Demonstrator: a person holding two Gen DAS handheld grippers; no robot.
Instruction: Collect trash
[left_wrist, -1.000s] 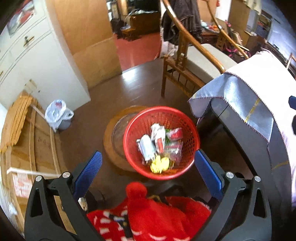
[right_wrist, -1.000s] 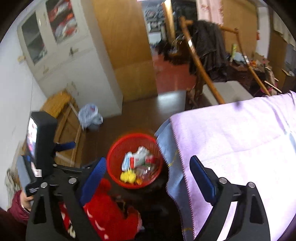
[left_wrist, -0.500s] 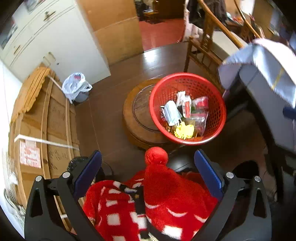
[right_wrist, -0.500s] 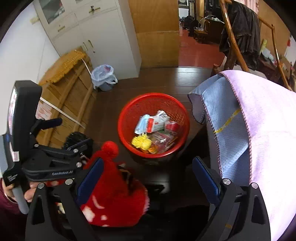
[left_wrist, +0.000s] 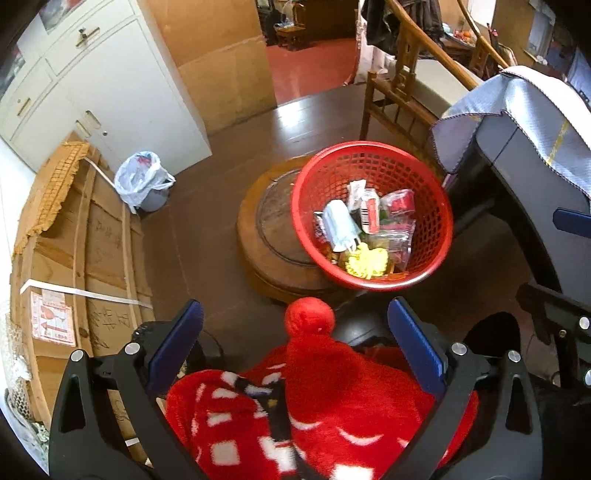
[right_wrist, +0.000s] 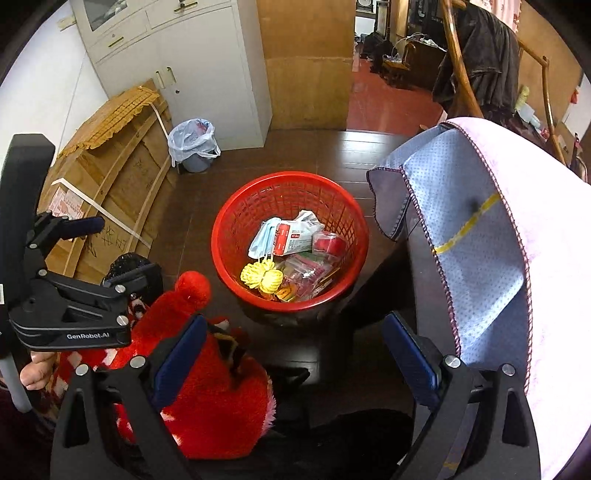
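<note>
The right hand-held gripper (right_wrist: 291, 354) has just been spreading its blue-padded jaws and now stands wide apart with nothing clamped; a red knitted bobble hat with white checks (right_wrist: 207, 373) lies under its left finger without being pinched. The left hand-held gripper (left_wrist: 295, 350) is likewise released, its jaws straddling the same hat, whose pompom pokes up between them.

Beyond the fingers sits the round red plastic mesh basket (right_wrist: 236, 206), already carrying the trash: a pale blue face mask (right_wrist: 264, 236), a white and red packet (right_wrist: 295, 238), a yellow coil of cord (right_wrist: 264, 277) and clear wrappers. It appears to rest on a low round wooden stand (left_wrist: 269, 236), overhanging its edge towards the dark table draped in a lilac and blue cloth (right_wrist: 480, 236).

The main risk, as I judge it, is closing on the wrong thing: the hat is soft, bulky and nearest the pads (it would snag easily), and it may not be trash at all. Reaching over it towards the basket could nudge the overhanging rim and tip the contents onto the dark wooden floor (right_wrist: 325, 147). The cloth's hanging corner could also catch the right finger.
</note>
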